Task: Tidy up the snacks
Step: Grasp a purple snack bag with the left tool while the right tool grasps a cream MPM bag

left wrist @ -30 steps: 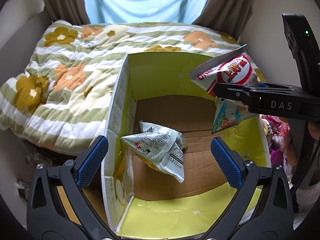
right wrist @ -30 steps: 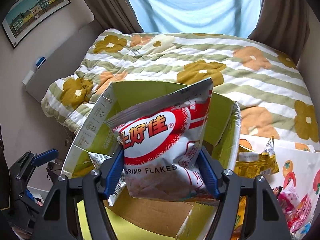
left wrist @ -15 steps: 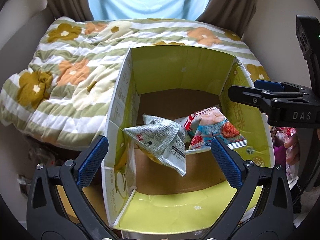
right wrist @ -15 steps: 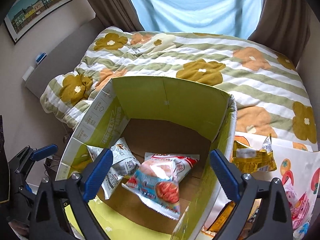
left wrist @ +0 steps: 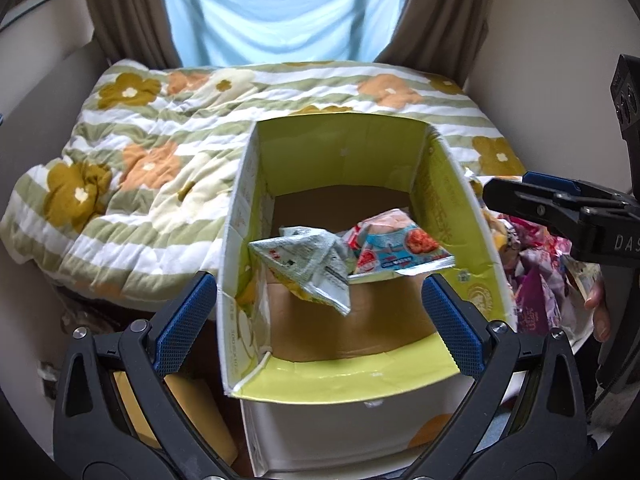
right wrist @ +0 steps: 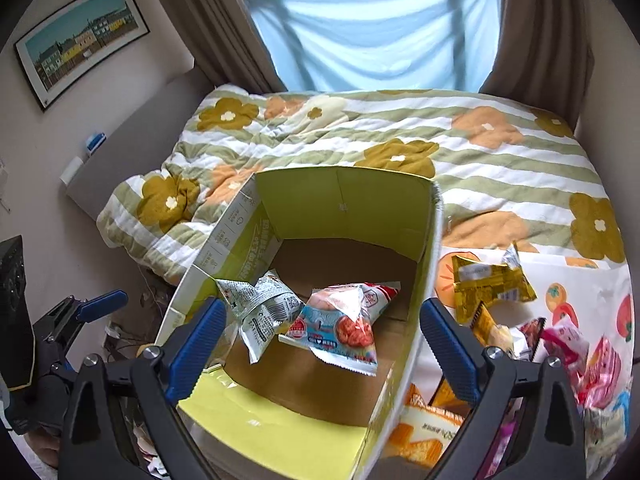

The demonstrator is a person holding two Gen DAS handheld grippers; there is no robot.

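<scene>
Right hand-held gripper point(right wrist: 320, 344) gapes empty, left hand-held gripper point(left wrist: 316, 320) likewise; gold packet point(right wrist: 490, 280) looks light, crinkly, slippery; pinch its sealed edge.

An open cardboard box point(left wrist: 456, 216) with yellow-green inner flaps and a brown floor stands upright beside the bed, its 4 flaps raised. 2 snack bags lie inside it. A pale grey-green crumpled packet point(right wrist: 260, 308) leans against the left wall, tilted. Touching it on the right, a shrimp-flake bag point(right wrist: 340, 324) in blue, white and red lies flat on the floor, slightly overlapping the grey one. Outside the box, to its right, more snacks lie loose on a printed cloth: a gold packet point(right wrist: 492, 280), an orange-and-white bag point(right wrist: 424, 432) and pink wrappers point(right wrist: 576, 344).
</scene>
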